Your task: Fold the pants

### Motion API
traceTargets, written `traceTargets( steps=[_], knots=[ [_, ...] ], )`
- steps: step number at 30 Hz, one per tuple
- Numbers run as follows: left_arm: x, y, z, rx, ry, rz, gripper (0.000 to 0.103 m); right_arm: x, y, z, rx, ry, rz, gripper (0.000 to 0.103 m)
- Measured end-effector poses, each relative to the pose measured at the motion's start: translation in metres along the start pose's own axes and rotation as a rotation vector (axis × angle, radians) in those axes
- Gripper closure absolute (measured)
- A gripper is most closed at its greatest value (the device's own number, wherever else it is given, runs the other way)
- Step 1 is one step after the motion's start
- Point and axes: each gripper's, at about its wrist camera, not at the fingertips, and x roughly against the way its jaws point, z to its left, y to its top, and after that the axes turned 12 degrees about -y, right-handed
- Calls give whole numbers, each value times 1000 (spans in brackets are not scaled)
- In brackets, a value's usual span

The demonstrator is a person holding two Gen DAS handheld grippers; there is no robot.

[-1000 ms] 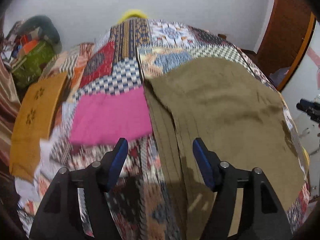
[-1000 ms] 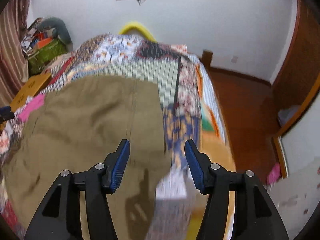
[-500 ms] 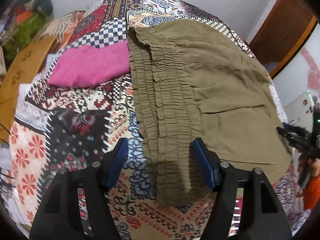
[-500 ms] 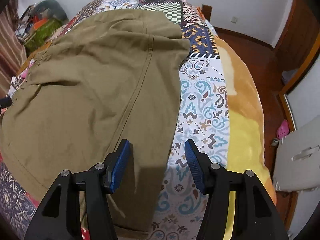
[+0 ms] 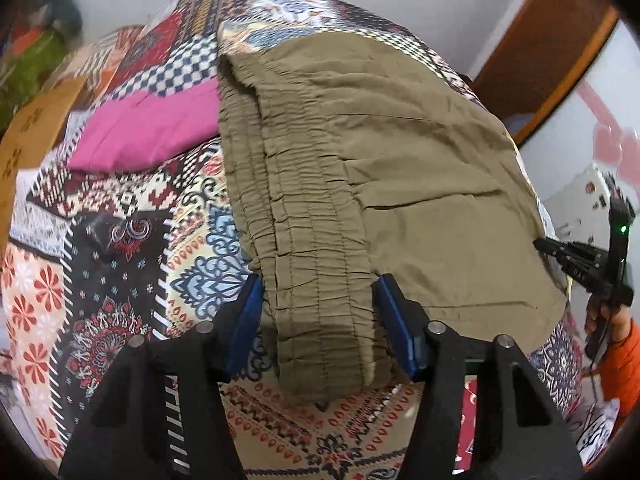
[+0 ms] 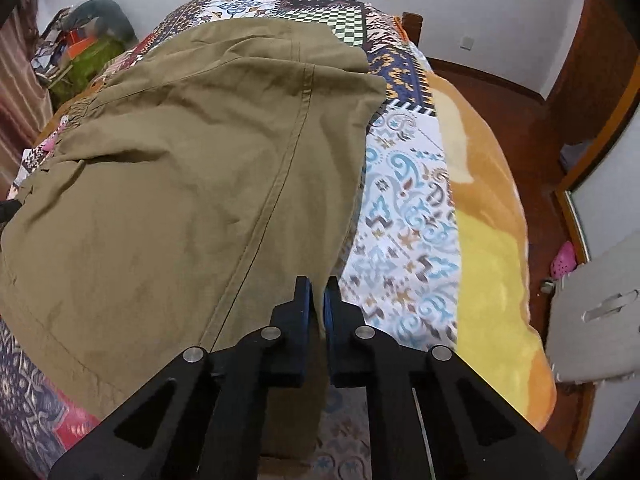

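Olive-brown pants (image 5: 380, 168) lie spread flat on a patchwork bedspread (image 5: 120, 248). My left gripper (image 5: 320, 312) is open, its blue pads on either side of the gathered elastic waistband (image 5: 316, 280) at the near corner. In the right wrist view the pants (image 6: 180, 184) cover the left half of the bed, with a long seam running up them. My right gripper (image 6: 316, 300) is shut on the near hem corner of the pants. The right gripper also shows at the far right of the left wrist view (image 5: 576, 264).
A pink folded cloth (image 5: 148, 132) lies beside the waistband. A mustard cloth (image 5: 24, 140) and a pile of clutter (image 6: 80, 48) sit at the far left. A yellow-orange blanket (image 6: 488, 216) covers the bed's right edge, with red floor (image 6: 520, 112) and a grey stool (image 6: 592, 312) beyond.
Both grippers have dropped down to the near edge of the pants. The left one now straddles the waistband. The right one has shut on the hem corner.
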Motion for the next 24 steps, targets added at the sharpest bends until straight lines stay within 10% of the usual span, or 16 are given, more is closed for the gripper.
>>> traceTargets(
  steps=[17,24],
  knots=[
    [19,1,6,2,45,-14,49,22,2,-9,-58,57,-18,97],
    [47,55,8,-35,82,-139,41,39,52,-22,-70,34,-156,64]
  ],
)
